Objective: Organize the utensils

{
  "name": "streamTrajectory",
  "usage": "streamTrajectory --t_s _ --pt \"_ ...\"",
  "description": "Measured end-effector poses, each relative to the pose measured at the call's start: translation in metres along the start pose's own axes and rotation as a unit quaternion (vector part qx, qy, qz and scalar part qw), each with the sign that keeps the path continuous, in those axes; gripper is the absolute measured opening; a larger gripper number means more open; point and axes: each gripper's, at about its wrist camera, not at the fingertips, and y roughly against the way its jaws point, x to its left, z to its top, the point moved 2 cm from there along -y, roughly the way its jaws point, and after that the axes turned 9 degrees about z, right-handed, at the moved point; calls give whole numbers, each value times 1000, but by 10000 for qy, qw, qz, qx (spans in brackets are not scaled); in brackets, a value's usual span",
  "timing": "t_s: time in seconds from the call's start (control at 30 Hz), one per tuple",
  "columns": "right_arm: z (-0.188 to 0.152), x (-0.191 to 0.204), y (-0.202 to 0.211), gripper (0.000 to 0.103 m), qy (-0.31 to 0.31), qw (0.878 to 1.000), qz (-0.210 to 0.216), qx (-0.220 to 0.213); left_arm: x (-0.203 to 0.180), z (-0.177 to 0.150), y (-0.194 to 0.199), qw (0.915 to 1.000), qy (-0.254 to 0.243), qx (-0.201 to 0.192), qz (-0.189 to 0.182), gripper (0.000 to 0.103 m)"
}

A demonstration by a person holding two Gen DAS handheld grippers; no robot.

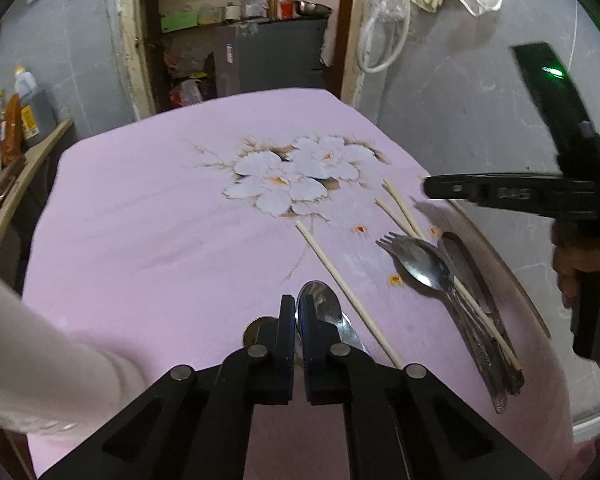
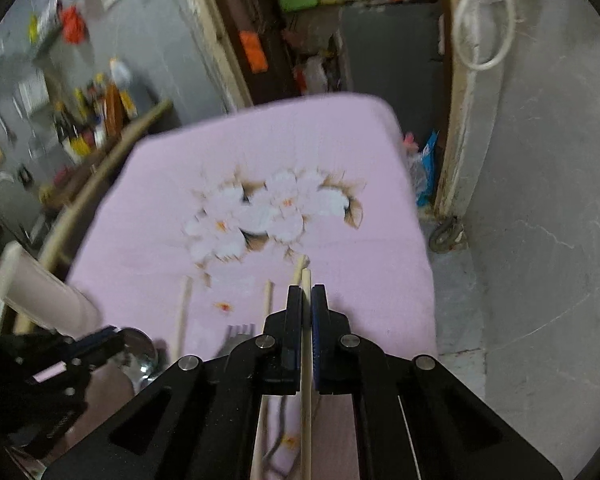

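Observation:
My left gripper (image 1: 297,312) is shut on a steel spoon (image 1: 320,306), its bowl sticking out past the fingertips just above the pink floral cloth (image 1: 140,240). A loose chopstick (image 1: 348,294) lies to its right. Further right lie a fork (image 1: 392,240), another spoon (image 1: 424,266), more chopsticks (image 1: 404,210) and a bundle of steel handles (image 1: 488,344). My right gripper (image 2: 306,300) is shut on a chopstick (image 2: 306,360) and is held above the cloth (image 2: 340,264). In the right wrist view the left gripper (image 2: 96,344) and its spoon (image 2: 140,346) are at lower left.
A wooden shelf edge with bottles (image 1: 16,120) stands left of the table. A doorway with cluttered shelves (image 1: 228,12) is behind it. A grey wall with hanging cable (image 1: 384,36) is at right. The table's right edge (image 2: 428,280) drops to a concrete floor.

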Motion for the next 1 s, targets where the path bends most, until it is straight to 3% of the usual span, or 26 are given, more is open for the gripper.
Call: streamTrajectory --t_s 0.23,0.4,0.57,0.8,1.0 --pt "-9 22 61 4 -335 9937 330 -1021 16 -2 44 9976 360 -516 301 4" --pt "-18 56 101 4 -708 9746 598 -2040 35 5 83 9924 611 -949 485 4" --pt "-13 111 116 4 -592 9549 747 -2811 71 18 126 9855 755 -1388 613 4" --pt "14 191 113 4 -301 9334 1103 -3403 134 31 174 9743 899 -1880 858 4" --pt "36 252 89 4 -53 9273 1236 -3532 202 38 200 9611 1227 -2104 1301 4"
